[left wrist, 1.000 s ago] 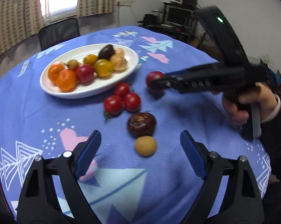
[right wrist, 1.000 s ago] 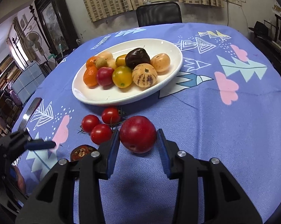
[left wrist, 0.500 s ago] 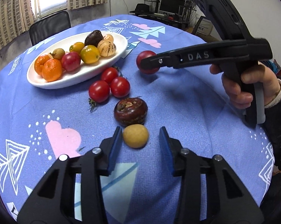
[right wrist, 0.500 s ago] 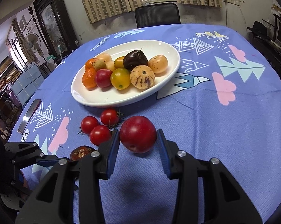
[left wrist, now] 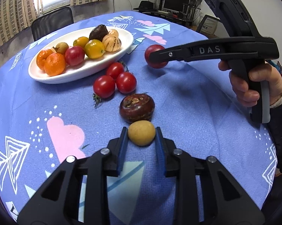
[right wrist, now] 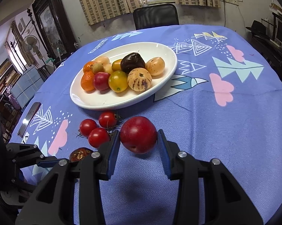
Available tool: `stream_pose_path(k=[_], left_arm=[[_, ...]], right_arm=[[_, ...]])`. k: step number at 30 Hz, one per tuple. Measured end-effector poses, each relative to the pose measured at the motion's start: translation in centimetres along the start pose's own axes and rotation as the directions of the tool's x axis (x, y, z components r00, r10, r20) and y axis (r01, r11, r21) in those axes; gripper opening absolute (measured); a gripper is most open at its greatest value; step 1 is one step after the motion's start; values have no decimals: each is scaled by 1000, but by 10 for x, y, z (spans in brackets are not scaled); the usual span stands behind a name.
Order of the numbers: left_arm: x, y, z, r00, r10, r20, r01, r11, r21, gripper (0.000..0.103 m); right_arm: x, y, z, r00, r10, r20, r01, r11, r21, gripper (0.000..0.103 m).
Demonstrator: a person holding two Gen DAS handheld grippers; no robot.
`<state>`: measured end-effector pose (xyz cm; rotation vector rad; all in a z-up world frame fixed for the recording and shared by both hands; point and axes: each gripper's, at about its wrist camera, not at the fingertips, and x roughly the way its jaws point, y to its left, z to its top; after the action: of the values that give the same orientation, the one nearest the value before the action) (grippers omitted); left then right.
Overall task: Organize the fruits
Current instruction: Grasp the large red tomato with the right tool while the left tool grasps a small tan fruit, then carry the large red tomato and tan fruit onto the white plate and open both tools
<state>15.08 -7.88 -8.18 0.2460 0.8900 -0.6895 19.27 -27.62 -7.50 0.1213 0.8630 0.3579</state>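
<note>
Right wrist: plate (right wrist: pixel 160 89) holds oranges (right wrist: pixel 87 77) (mixed fruits).

Right wrist view: dark brown fruit (right wrist: pixel 80 154) mostly hidden behind the right claw's (right wrist: pixel 138 146) left finger; only its top shows. Left claw (right wrist: pixel 47 162) cut by the frame's left edge, tips hidden. Left wrist view: red plum (left wrist: pixel 154 55) partly covered by a right claw finger. Desk (left wrist: pixel 197 112) edges cropped by the fisheye rim. Monitor screen (left wrist: pixel 175 2) too small to read.
</note>
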Motion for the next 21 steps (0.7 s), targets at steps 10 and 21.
stream_pose_path(k=[10, 21], left_arm=[[-40, 41, 28, 991, 44, 124, -26, 990, -141, 29], [-11, 84, 97, 977, 172, 126, -148, 973, -180, 29]], right_arm=[[-9, 21, 28, 995, 42, 94, -40, 999, -21, 40], [31, 40, 64, 998, 10, 65, -8, 999, -43, 40]])
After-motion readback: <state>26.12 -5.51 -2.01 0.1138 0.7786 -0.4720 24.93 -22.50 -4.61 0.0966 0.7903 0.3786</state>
